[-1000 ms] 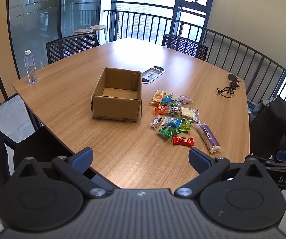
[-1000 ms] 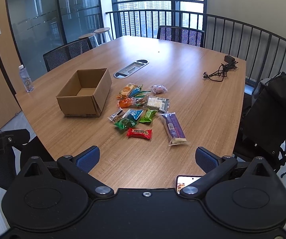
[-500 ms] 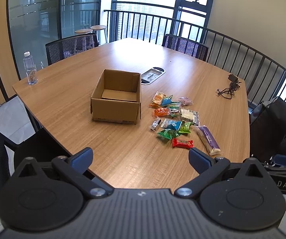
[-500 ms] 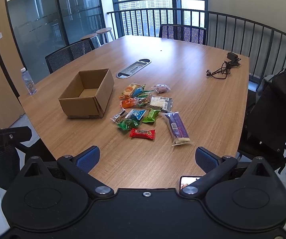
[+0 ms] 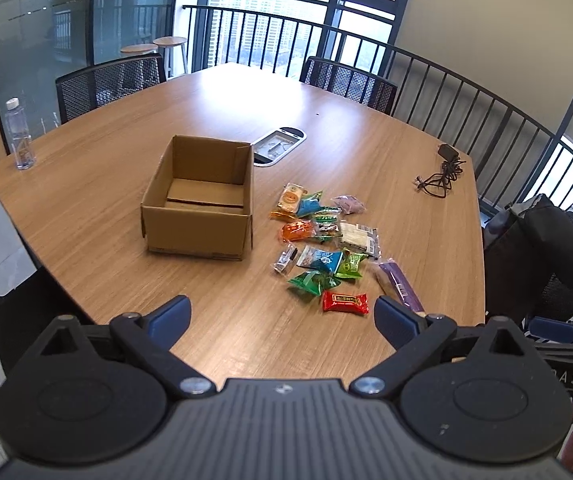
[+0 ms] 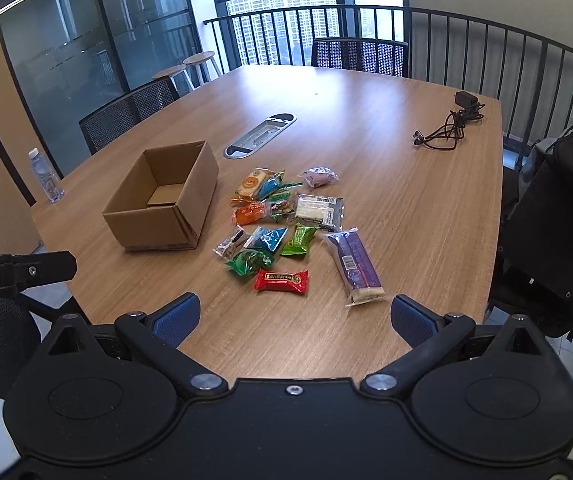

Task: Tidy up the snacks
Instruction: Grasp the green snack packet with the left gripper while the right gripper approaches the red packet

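Both grippers idle above worktop edge, snacks untouched.
Left hand-held gripper (image 5: 282, 314) and right hand-held gripper (image 6: 295, 320): jaws wide apart, holding nothing. Snack packets (image 6: 282, 224) loose on worktop (image 6: 406, 184), just right of the cardboard box (image 6: 162, 200); red packet (image 6: 281, 281) nearest.

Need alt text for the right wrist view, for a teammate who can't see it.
The open right hand-held gripper hovers above the near edge of a wooden table, empty. Ahead lie scattered snack packets, the red packet nearest, with an open cardboard box to their left.
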Tool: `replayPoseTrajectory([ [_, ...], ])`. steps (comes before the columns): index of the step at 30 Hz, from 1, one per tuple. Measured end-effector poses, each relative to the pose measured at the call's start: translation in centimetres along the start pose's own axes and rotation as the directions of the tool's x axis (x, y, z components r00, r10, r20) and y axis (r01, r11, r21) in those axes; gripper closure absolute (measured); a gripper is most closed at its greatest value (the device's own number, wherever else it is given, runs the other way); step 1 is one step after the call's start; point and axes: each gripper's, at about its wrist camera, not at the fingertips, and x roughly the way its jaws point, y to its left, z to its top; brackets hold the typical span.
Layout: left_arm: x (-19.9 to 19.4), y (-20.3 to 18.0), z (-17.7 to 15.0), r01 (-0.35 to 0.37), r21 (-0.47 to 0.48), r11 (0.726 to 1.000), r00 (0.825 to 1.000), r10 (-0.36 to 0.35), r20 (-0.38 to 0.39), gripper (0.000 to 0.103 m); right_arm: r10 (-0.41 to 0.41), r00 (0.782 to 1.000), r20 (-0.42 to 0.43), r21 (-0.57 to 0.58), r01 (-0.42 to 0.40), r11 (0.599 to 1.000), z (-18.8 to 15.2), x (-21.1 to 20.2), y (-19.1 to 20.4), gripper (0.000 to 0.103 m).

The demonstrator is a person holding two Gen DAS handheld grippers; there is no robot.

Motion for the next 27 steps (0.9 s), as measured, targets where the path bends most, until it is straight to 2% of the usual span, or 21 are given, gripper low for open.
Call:
replayPoseTrajectory([
  [14, 8.0, 0.0, 3.9, 0.078, 0.048, 0.996, 0.991, -0.072, -0.116, 0.010, -0.051, 0.997, -0.056, 0.044, 0.054, 0.998, 2.1, 5.1, -0.4, 0.007],
  [27, 16.2, -1.2, 5.6, 0.168, 0.133, 0.977, 0.957, -0.129, -0.260, 0.021, -0.067, 0.985, -0.162, 0.056, 0.077, 0.995, 2.6, 10.8, -0.1, 0.026],
])
